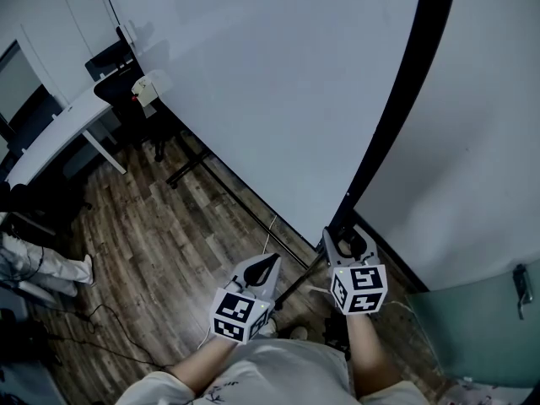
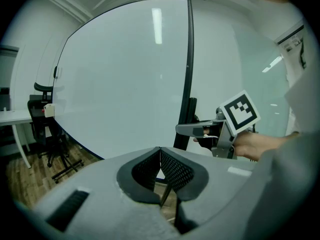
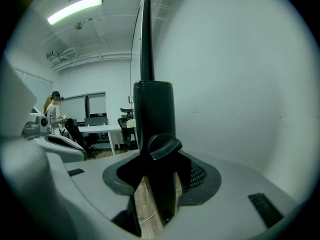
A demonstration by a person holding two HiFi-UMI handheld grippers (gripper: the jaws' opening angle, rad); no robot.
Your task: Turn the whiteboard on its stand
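Observation:
The big whiteboard [image 1: 278, 83] stands on the wooden floor in a black frame [image 1: 405, 99]; the left gripper view shows its white face [image 2: 125, 74]. My right gripper [image 1: 348, 241] is at the foot of the frame's near upright. Its jaws stand apart on either side of the black post [image 3: 152, 114] and the small black knob [image 3: 165, 145] on it; I cannot tell whether the pads touch. My left gripper [image 1: 266, 264] hangs beside it, a little left and lower, with its pads [image 2: 172, 169] meeting at the tips and nothing between them.
The stand's black base legs [image 1: 181, 171] run across the floor under the board. A white desk [image 1: 59, 133] and black office chair [image 1: 114, 74] stand at the far left. A person's legs [image 1: 42, 264] and a cable [image 1: 101, 327] are at the left. A white wall [image 1: 489, 142] is close on the right.

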